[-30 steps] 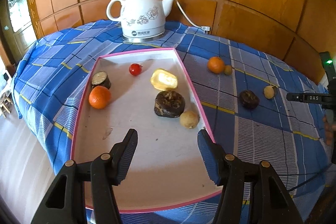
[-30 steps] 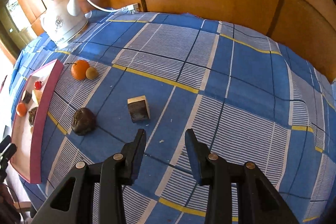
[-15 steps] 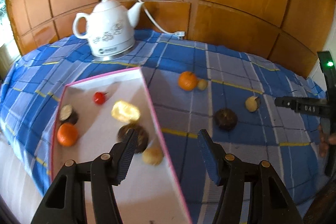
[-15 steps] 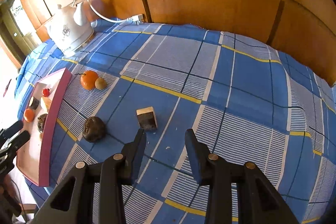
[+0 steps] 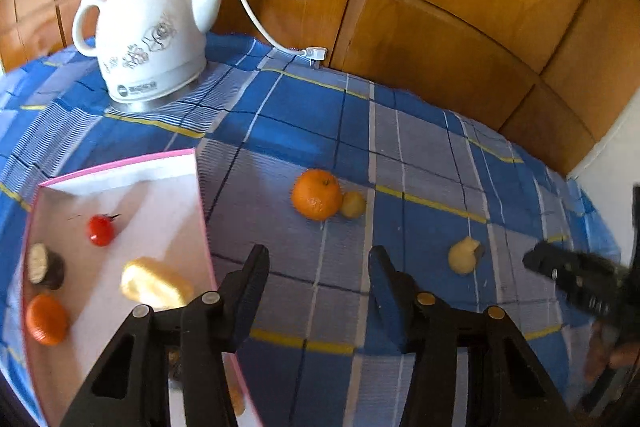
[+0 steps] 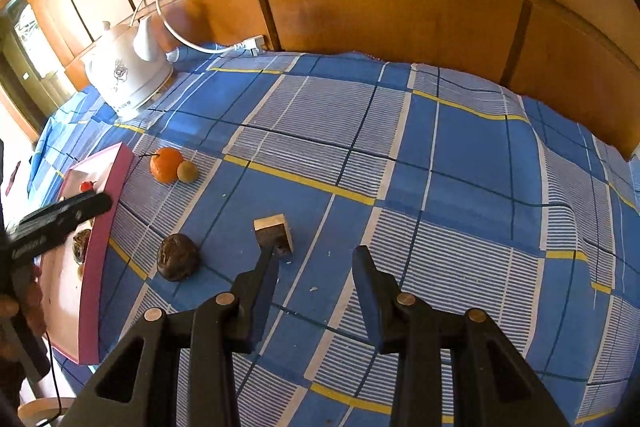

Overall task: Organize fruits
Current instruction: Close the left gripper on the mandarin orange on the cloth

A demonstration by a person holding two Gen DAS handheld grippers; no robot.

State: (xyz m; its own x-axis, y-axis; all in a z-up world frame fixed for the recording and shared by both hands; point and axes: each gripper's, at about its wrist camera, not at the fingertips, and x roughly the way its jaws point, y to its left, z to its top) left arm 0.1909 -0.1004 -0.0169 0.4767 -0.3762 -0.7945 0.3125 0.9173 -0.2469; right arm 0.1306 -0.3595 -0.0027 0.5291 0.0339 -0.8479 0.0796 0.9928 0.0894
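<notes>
Two tools, both empty: left tool (image 5: 318,261) jaws closing w/ nothing between, over cloth just right of pink tray (image 5: 202,195); right tool (image 6: 314,261) jaws apart, near brown cube (image 6: 274,233). Orange (image 5: 316,194) touching small yellow fruit (image 5: 353,204) on worktop (image 6: 460,167); tomato (image 5: 100,230) in tray.

My left wrist view looks steeply down near the pink tray (image 5: 120,167); my right sits further right. Both share the orange (image 5: 317,194) (image 6: 166,164) and kettle (image 5: 146,31) (image 6: 126,71).
</notes>
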